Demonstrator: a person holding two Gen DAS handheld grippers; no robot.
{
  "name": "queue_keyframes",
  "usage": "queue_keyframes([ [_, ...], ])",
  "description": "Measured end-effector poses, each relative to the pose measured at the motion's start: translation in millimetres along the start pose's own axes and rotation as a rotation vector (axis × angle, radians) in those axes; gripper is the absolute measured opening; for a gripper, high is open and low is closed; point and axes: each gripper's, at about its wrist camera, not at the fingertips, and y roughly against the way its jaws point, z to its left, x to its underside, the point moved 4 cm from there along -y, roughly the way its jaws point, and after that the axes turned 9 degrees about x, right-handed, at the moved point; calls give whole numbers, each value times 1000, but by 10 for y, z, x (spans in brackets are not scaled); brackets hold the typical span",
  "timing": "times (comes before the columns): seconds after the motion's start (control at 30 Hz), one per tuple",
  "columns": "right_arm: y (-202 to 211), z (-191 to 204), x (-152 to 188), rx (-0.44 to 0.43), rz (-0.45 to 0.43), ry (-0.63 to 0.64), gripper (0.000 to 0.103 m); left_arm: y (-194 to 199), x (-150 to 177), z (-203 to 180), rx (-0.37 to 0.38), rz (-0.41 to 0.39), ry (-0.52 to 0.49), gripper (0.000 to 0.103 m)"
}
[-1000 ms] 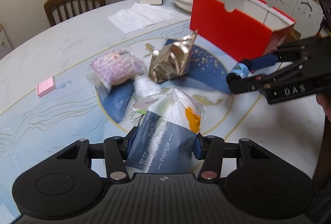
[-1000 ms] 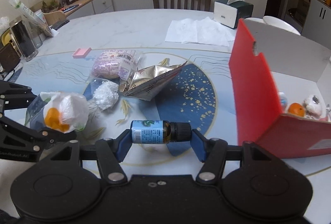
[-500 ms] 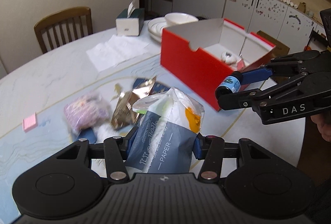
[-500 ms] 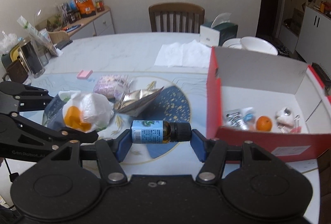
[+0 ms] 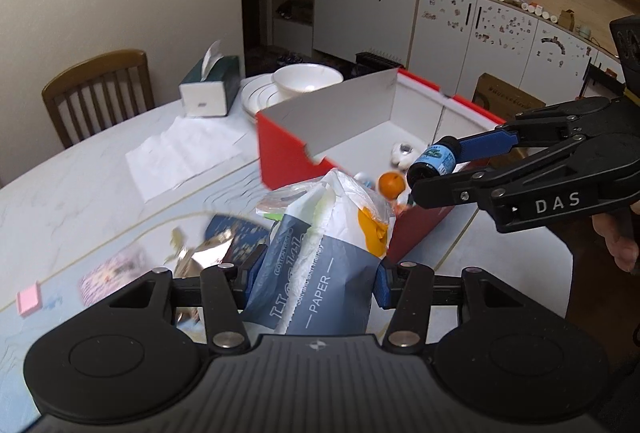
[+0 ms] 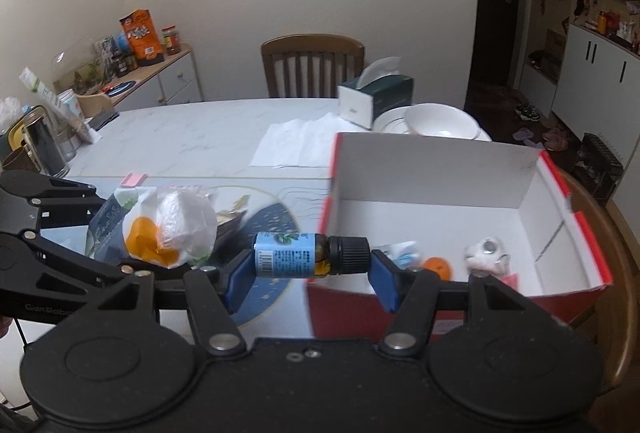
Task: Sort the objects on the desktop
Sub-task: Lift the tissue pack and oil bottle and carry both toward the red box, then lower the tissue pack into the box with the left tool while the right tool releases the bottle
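My left gripper [image 5: 316, 283] is shut on a soft pack of paper tissues [image 5: 320, 265], grey-blue and white with an orange patch, held in the air near the red box's near corner. My right gripper [image 6: 310, 265] is shut on a small brown bottle [image 6: 308, 254] with a blue label and black cap, lying crosswise between the pads, over the box's near wall. The red box [image 6: 440, 309] with white inside stands open; a small orange [image 6: 438, 265], a white toy [image 6: 486, 251] and other small items lie in it. The right gripper [image 5: 430, 169] with the bottle [image 5: 434, 161] shows in the left wrist view too.
On the table lie a gold foil bag [image 5: 202, 249], a pink-patterned packet [image 5: 108, 275], a pink sticky pad [image 5: 29, 299] and white paper sheets [image 6: 298, 143]. A tissue box [image 6: 376, 99], stacked plates with a bowl [image 6: 440, 121] and a chair [image 6: 314, 63] stand beyond the box.
Both grippers have risen and moved toward the red box with their loads. The box's inside has come into view, and the foil bag and packet have dropped back to the lower left.
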Motion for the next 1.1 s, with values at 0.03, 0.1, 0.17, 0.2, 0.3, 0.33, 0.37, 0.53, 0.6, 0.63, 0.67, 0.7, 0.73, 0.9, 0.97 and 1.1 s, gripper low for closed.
queue_keyframes([
  [0.03, -3, -52, -3, 3, -1, 1, 60, -31, -37, -35, -1, -3, -5, 50],
  [0.1, -17, -152, -3, 8, -2, 2, 60, -95, -111, -98, -1, -6, -16, 50],
  [0.17, -27, -260, -5, 10, -3, 2, 60, -165, -190, -173, -4, -9, -29, 50],
  [0.2, -30, -315, -7, 12, -4, 3, 60, -202, -231, -210, -6, -9, -38, 50],
  [0.3, -49, -476, -15, 19, -7, -2, 60, -315, -354, -336, -10, -11, -70, 50],
  [0.33, -58, -531, -14, 21, -7, -2, 60, -356, -396, -375, -9, -11, -77, 50],
  [0.37, -71, -583, -16, 23, -6, -1, 60, -398, -438, -413, -11, -11, -85, 50],
  [0.53, -144, -824, 0, 33, 2, 6, 60, -631, -623, -544, -23, 2, -123, 50],
  [0.6, -175, -900, 9, 39, 9, 14, 60, -730, -695, -583, -27, 13, -134, 50],
  [0.63, -195, -939, 13, 38, 15, 17, 60, -778, -729, -600, -27, 16, -140, 50],
  [0.67, -212, -978, 18, 38, 20, 22, 60, -827, -760, -617, -28, 20, -147, 50],
  [0.7, -228, -1012, 18, 40, 24, 27, 60, -875, -791, -621, -32, 25, -153, 50],
  [0.73, -251, -1042, 19, 41, 28, 33, 60, -924, -827, -625, -34, 31, -158, 50],
  [0.9, -362, -1160, 8, 36, 54, 48, 60, -1148, -985, -651, -35, 56, -180, 50],
  [0.97, -407, -1183, 2, 32, 61, 58, 60, -1235, -1042, -643, -34, 66, -189, 50],
  [1.1, -488, -1221, -15, 27, 76, 71, 60, -1407, -1117, -569, -40, 89, -187, 50],
])
